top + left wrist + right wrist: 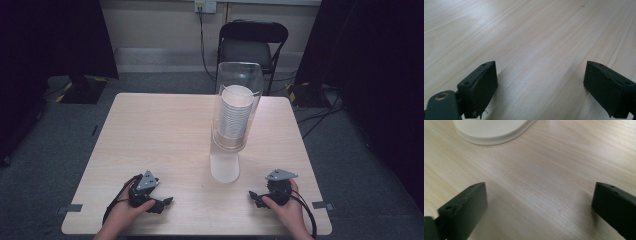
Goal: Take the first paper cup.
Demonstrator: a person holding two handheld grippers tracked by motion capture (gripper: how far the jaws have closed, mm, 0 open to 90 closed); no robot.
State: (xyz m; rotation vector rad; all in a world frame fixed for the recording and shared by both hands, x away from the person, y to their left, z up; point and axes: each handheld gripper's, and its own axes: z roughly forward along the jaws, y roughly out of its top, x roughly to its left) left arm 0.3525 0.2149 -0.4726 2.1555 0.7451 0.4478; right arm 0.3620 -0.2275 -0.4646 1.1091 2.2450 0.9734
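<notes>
A person sits at a pale wooden table (165,130) with a gripper in each hand, both resting low near the front edge. The left gripper (161,202) lies at the near left, its jaws spread wide over bare wood, nothing between them; the left hand (125,210) wraps it from behind. The right gripper (256,196) sits at the near right, pointing inward, and its jaws too stand wide apart and empty. Between the two, a little farther back, stands a tall clear tube (237,107) holding a stack of white cups (235,117), raised on a white base (224,167). The base's rounded foot shows just ahead of the right gripper, apart from its jaws. Beyond the table stands a black chair (252,45).
</notes>
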